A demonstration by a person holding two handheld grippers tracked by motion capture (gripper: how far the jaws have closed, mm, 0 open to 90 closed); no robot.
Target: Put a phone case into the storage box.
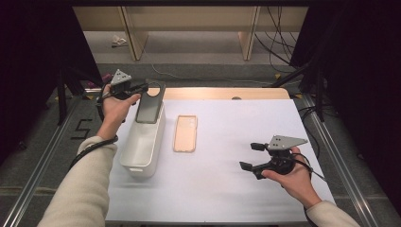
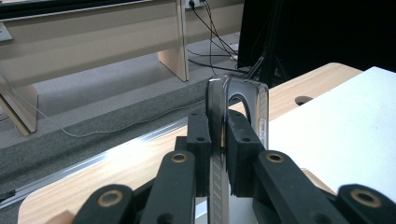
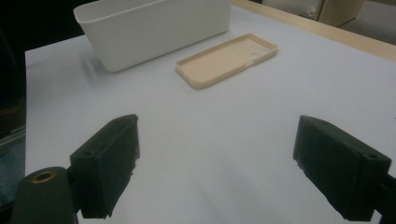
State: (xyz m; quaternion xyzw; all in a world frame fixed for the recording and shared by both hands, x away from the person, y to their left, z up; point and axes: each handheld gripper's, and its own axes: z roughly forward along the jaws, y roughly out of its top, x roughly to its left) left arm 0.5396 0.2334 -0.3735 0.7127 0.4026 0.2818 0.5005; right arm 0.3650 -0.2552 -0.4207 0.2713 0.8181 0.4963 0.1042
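Dark and shiny, the phone case (image 1: 151, 106) looks light, stiff and slippery, pinched by its edge in the left tool (image 1: 140, 89) over the far end of the white bin (image 1: 142, 144), while the right tool (image 1: 254, 158) gapes empty.

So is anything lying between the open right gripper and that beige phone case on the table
Nothing visible. The right gripper hovers with its jaws wide apart over bare white tabletop, and the beige phone case lies flat beyond it with only open surface between. The white bin sits off to the side of the case, not in the path.
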